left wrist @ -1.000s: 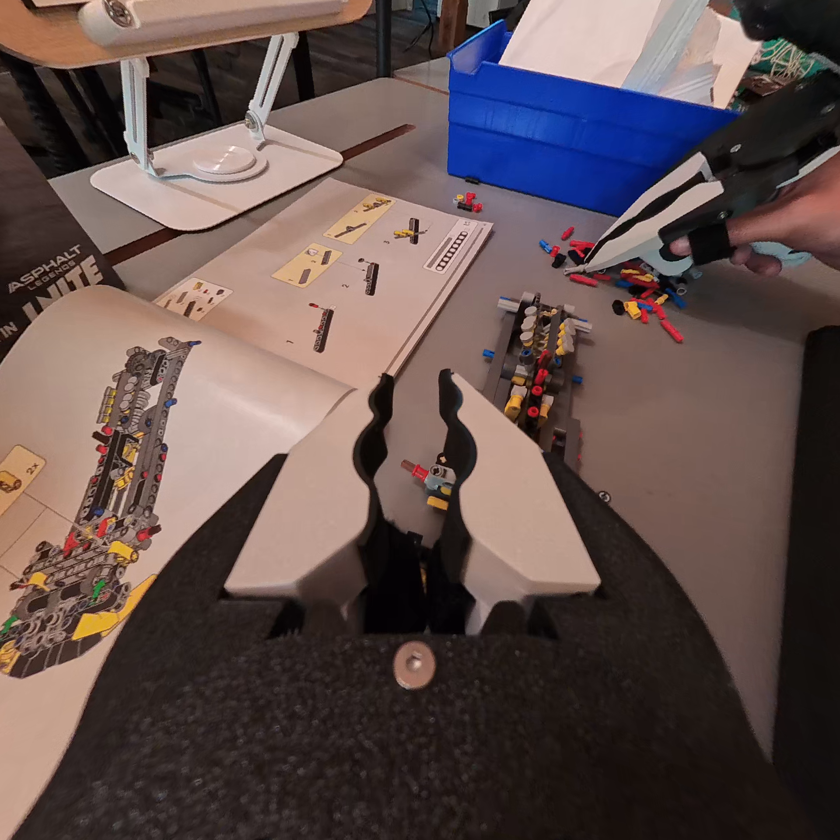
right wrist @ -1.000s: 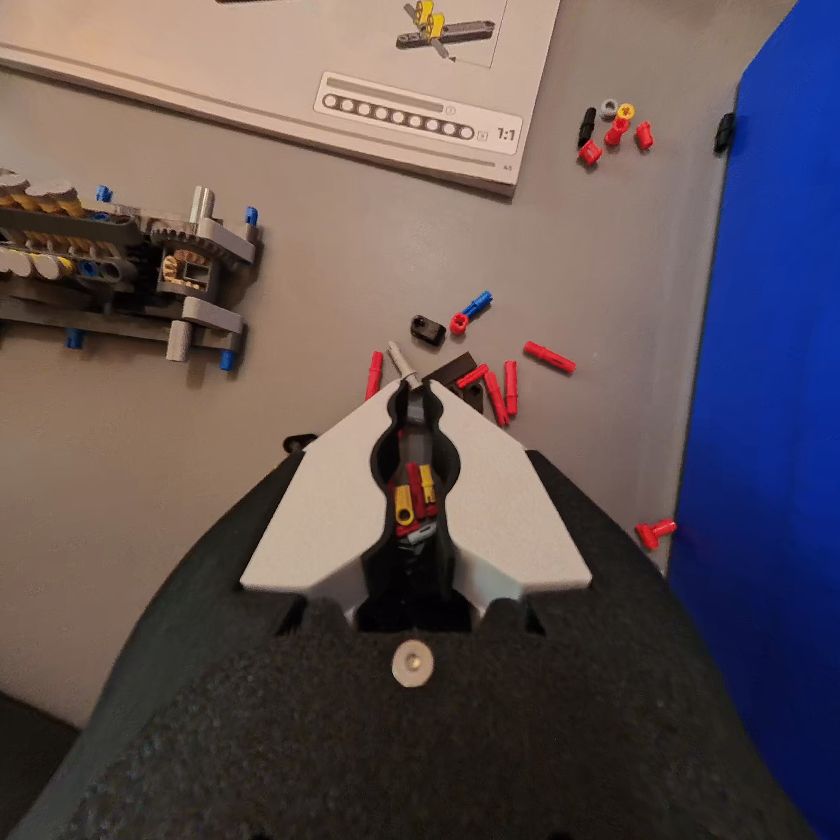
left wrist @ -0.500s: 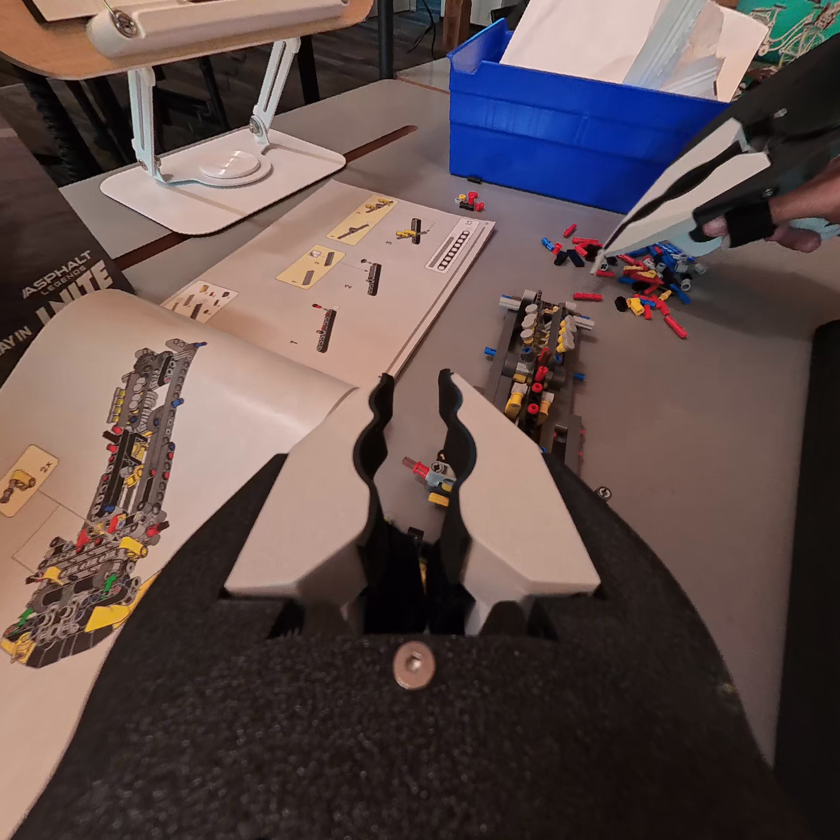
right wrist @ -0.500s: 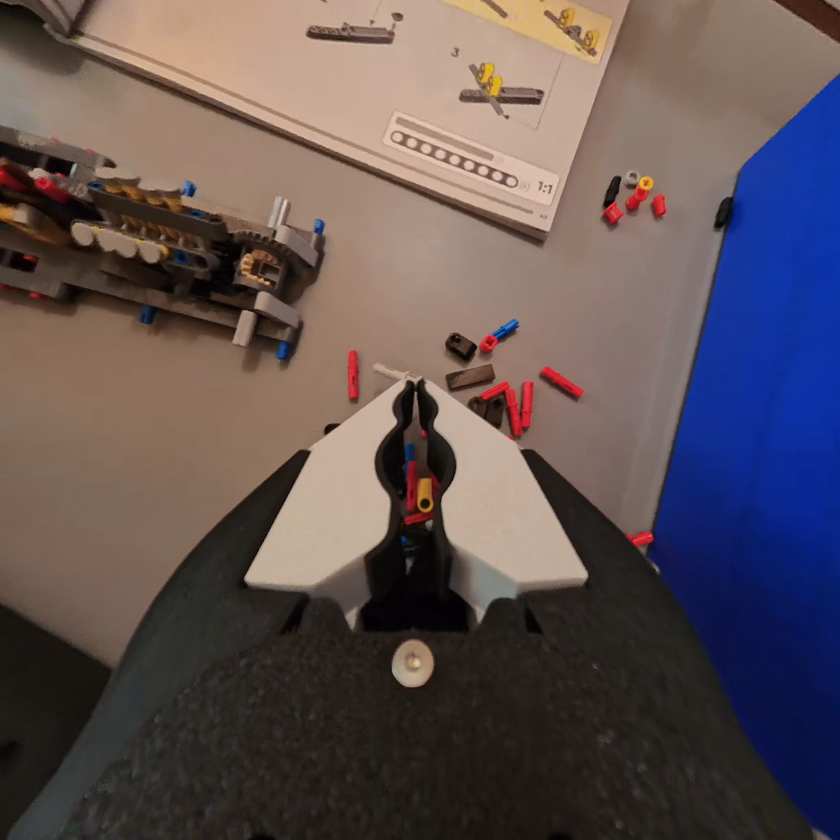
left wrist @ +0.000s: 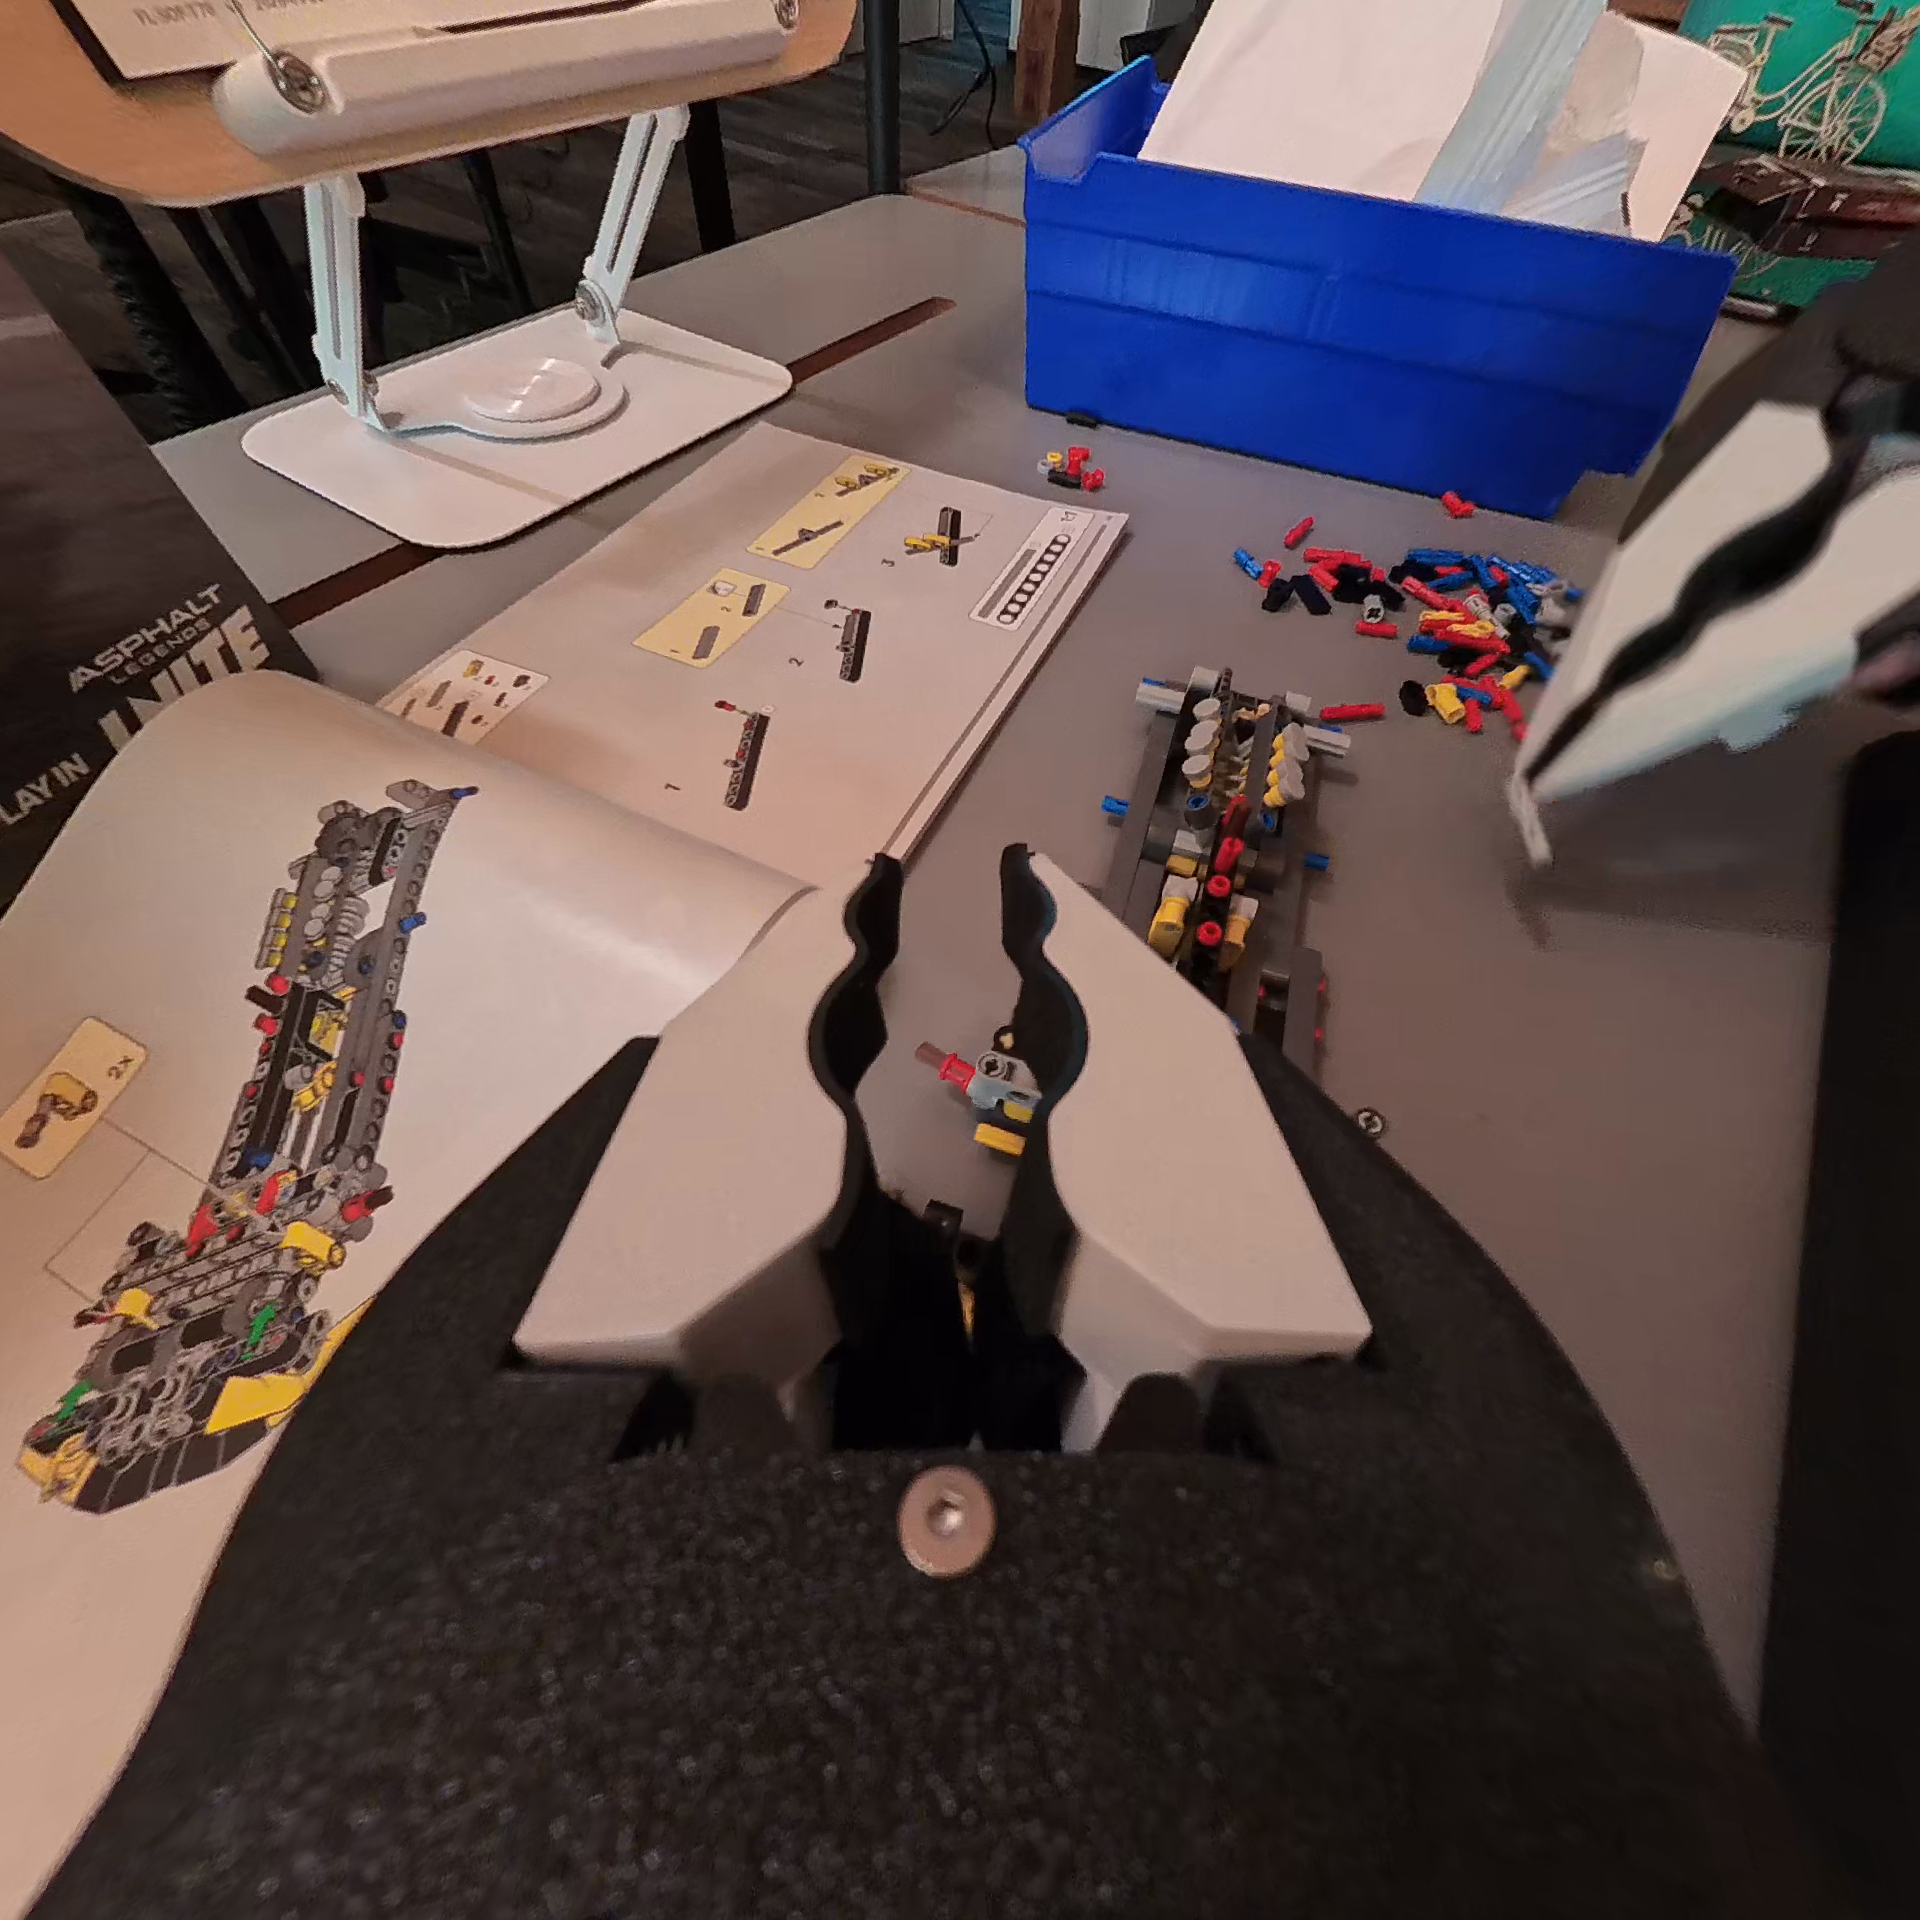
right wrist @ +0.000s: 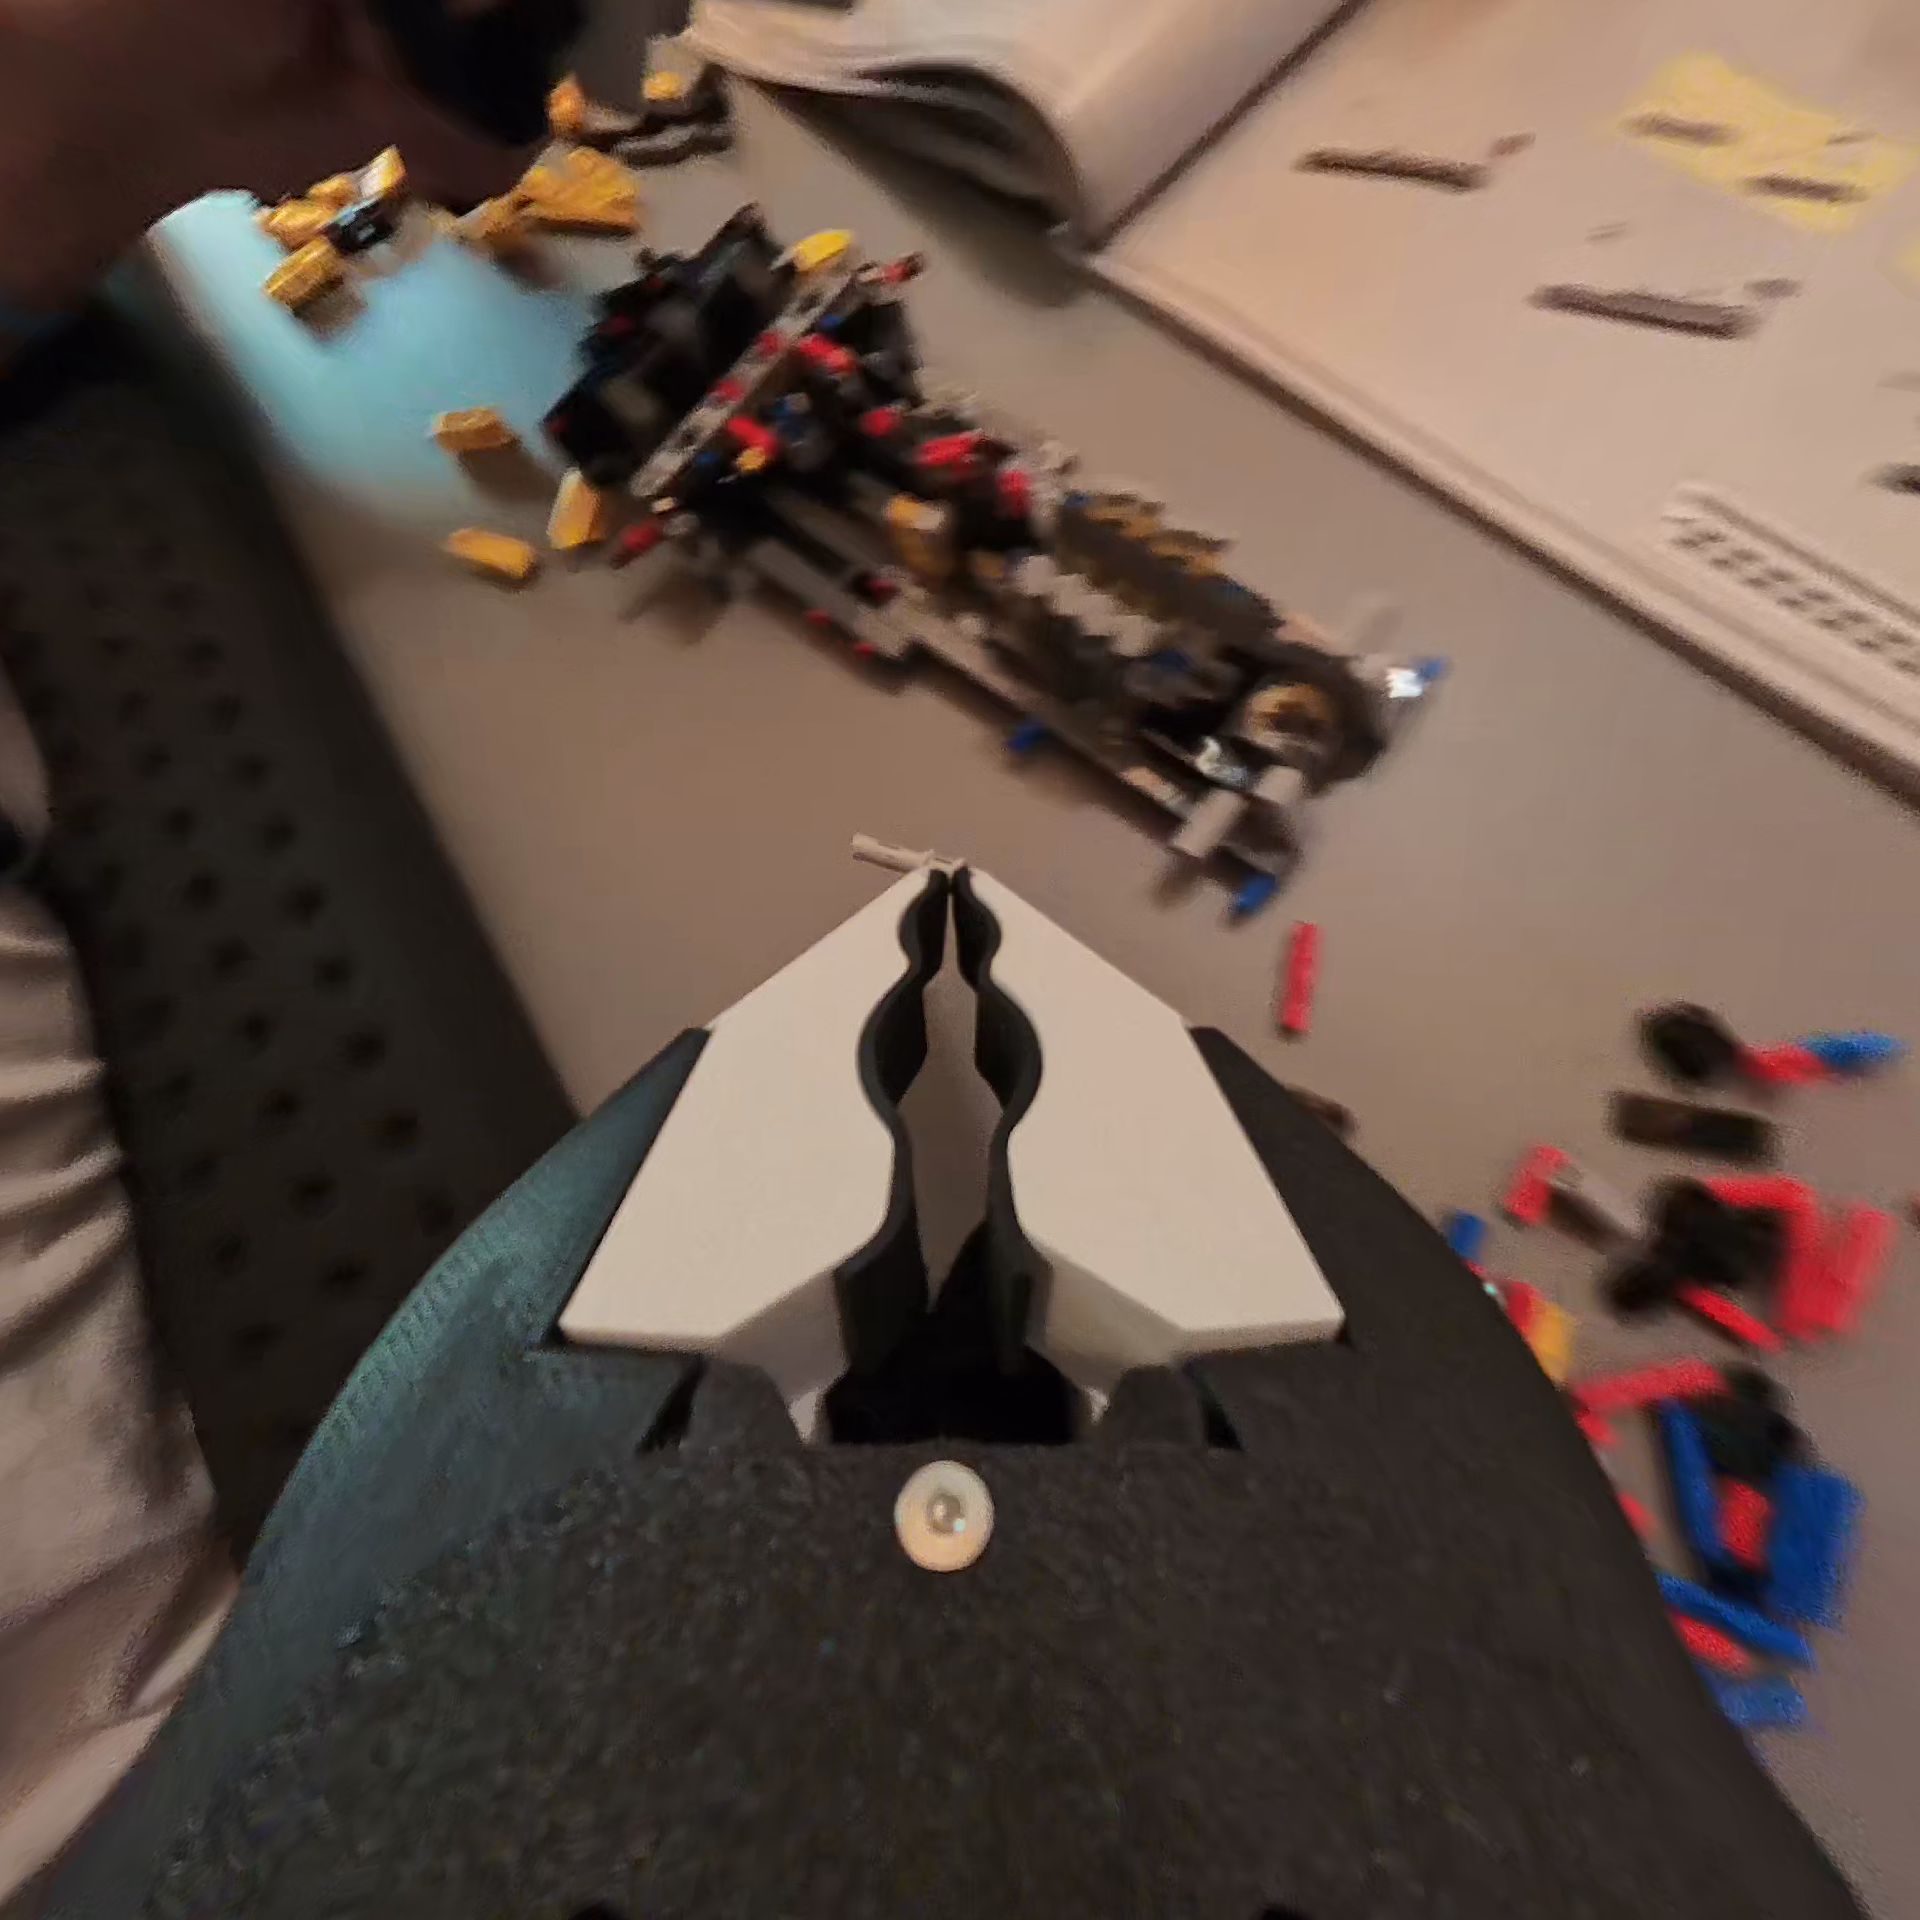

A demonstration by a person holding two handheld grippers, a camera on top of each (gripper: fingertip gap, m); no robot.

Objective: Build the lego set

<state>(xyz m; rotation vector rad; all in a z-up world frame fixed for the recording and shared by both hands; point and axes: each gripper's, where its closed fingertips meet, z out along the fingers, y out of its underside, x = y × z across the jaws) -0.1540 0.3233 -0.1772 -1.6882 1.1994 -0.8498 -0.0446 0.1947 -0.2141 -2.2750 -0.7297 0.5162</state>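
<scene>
At the counter's left edge, the open paper instruction booklet [left wrist: 582, 727] shows me a printed chassis far fuller than what I have built. My left gripper [left wrist: 940, 873] hovers low over the grey counter [left wrist: 1507, 1143] near the front edge, its fingers [left wrist: 727, 1122] parted by a moderate gap and holding nothing. On the bare surface between them lies a small loose sub-assembly of a red pin, light blue connector and yellow piece [left wrist: 987, 1086].

Just right of that sits the task's own thing, the long grey-and-black Lego chassis studded with red, yellow and blue pins [left wrist: 1231, 831], lying flat mid-counter, parallel to the booklet's right edge. I judge the build well begun but nowhere near finished: a frame with gears and connectors, no bodywork.

Toward the far right corner, before the blue plastic bin [left wrist: 1351, 353], a scatter of loose red, blue, black and yellow pins [left wrist: 1455, 634] waits to be used. In the blurred right wrist view, yellow panel pieces [right wrist: 488, 436] lie loose around the chassis's near end.

My right gripper [right wrist: 951, 878] is above the counter between the heap and the chassis, fingers all but closed at the tips on a small light grey pin [right wrist: 894, 854] that sticks out sideways. I take the step in hand to be carrying that pin to the chassis.
</scene>
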